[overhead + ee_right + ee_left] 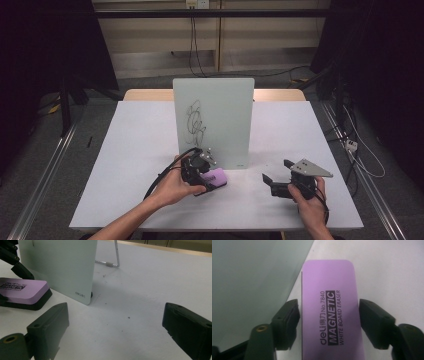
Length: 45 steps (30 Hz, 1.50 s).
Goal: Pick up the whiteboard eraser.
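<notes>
Purple black-based eraser [329, 312], printed "MAGNETIC", pinched by left tongs [329, 322]; right tongs [115, 332] spread.

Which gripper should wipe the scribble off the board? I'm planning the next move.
Left. The left gripper straddles the purple eraser beside the board; the right gripper is open, apart.

Grey floor [45, 165] (dark curtains [30, 45]); white table [140, 130]

One purple eraser [329, 312], one upright whiteboard [214, 120], one table [135, 150] and two tongs.
</notes>
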Motion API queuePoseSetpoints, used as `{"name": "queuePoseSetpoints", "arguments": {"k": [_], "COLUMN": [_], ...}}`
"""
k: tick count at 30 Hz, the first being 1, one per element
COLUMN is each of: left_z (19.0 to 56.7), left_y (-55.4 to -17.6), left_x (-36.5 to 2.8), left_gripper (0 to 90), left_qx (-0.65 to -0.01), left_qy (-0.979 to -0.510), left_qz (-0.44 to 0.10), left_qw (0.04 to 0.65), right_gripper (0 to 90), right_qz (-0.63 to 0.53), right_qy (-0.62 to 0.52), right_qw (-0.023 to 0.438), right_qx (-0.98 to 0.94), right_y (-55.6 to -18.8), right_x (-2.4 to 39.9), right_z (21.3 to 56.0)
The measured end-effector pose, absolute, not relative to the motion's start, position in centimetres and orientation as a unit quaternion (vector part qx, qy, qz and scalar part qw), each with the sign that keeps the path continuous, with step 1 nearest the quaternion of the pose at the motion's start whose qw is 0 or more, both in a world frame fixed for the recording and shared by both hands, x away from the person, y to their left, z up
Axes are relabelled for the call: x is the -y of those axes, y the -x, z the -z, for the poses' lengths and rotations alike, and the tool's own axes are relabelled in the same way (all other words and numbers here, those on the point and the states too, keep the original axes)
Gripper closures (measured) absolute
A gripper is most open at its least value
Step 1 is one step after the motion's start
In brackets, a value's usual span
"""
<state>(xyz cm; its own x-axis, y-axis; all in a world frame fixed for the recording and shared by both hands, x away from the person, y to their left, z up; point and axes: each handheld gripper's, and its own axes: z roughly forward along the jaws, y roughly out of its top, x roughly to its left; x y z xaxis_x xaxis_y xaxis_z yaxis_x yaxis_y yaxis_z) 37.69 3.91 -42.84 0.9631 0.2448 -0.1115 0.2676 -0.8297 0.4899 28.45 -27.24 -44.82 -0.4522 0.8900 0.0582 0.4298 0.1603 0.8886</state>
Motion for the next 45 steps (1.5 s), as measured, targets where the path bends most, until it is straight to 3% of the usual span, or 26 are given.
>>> {"name": "queuePoseSetpoints", "arguments": {"k": [19, 45], "left_z": [42.4, 40.5], "left_y": [-37.3, -37.2], "left_x": [-4.2, -6.5], "left_gripper": [41.2, 41.2], "left_qx": [-0.13, -0.147], "left_qy": [-0.96, -0.922], "left_qz": [-0.005, -0.031], "left_qw": [0.248, 0.358], "right_gripper": [6.7, 6.7], "right_qz": [-0.456, -0.457], "right_qy": [-0.459, -0.463], "right_qw": [0.248, 0.248], "right_qx": [-0.721, -0.718], "right_y": [-28.5, -29.0], "right_x": [27.1, 27.1], "right_z": [44.9, 45.0]}}
